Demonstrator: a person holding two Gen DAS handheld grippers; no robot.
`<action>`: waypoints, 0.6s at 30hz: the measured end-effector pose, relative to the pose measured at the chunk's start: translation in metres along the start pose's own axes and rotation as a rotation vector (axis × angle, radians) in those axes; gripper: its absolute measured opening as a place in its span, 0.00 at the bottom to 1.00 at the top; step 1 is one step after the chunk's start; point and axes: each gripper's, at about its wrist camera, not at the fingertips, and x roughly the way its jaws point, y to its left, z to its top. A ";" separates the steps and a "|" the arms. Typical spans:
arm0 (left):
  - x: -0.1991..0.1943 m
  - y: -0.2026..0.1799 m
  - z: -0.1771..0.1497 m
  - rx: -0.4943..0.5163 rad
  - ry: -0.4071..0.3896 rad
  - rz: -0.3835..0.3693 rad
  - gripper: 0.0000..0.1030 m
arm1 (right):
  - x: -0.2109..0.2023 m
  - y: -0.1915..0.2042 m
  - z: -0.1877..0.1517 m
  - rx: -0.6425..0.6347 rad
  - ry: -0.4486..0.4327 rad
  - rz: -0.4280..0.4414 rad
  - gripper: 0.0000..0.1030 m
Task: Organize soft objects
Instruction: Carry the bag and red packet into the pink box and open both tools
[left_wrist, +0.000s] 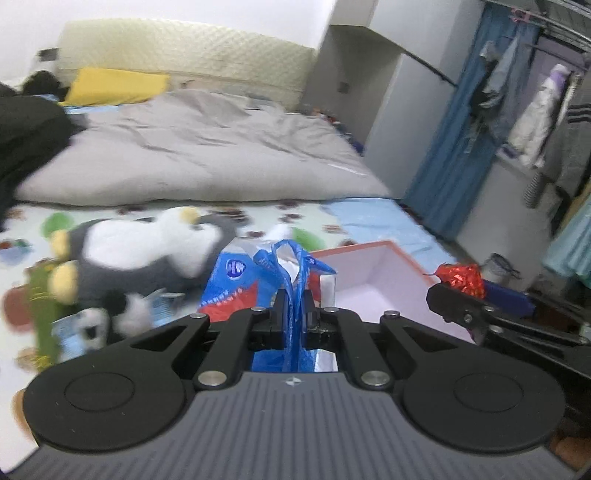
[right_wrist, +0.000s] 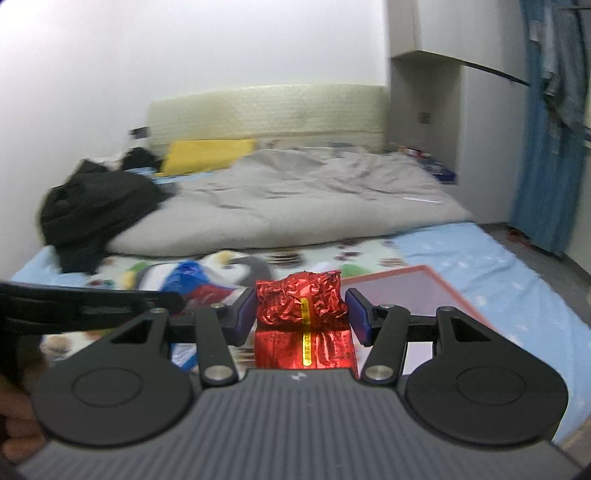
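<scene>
My left gripper (left_wrist: 294, 306) is shut on the handles of a blue plastic bag (left_wrist: 240, 280) with red and white print, and the bag hangs from it above the bed. A grey and white penguin plush (left_wrist: 147, 251) lies on the patterned sheet just left of the bag. My right gripper (right_wrist: 302, 314) is shut on a crinkled red foil packet (right_wrist: 303, 306) with a yellow stripe, its blue pads (right_wrist: 245, 314) pressed against the packet's sides. An open pink box (right_wrist: 399, 291) with a pale inside sits on the bed under and right of both grippers. The box (left_wrist: 376, 280) and the packet (left_wrist: 461, 278) also show in the left wrist view.
A rumpled grey duvet (left_wrist: 207, 155) covers the far half of the bed, with a yellow pillow (left_wrist: 118, 86) and black clothes (right_wrist: 96, 206) at its left. A small black and white plush (left_wrist: 96, 325) lies near the penguin. Blue curtain (left_wrist: 454, 129) and hanging clothes stand on the right.
</scene>
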 end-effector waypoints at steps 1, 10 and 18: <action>0.007 -0.007 0.003 0.014 0.003 -0.002 0.07 | 0.004 -0.010 0.002 0.003 0.003 -0.018 0.54; 0.088 -0.067 0.030 0.043 0.092 -0.125 0.07 | 0.049 -0.085 0.003 0.061 0.141 -0.096 0.54; 0.168 -0.094 0.017 0.114 0.341 -0.145 0.07 | 0.102 -0.124 -0.033 0.106 0.346 -0.117 0.54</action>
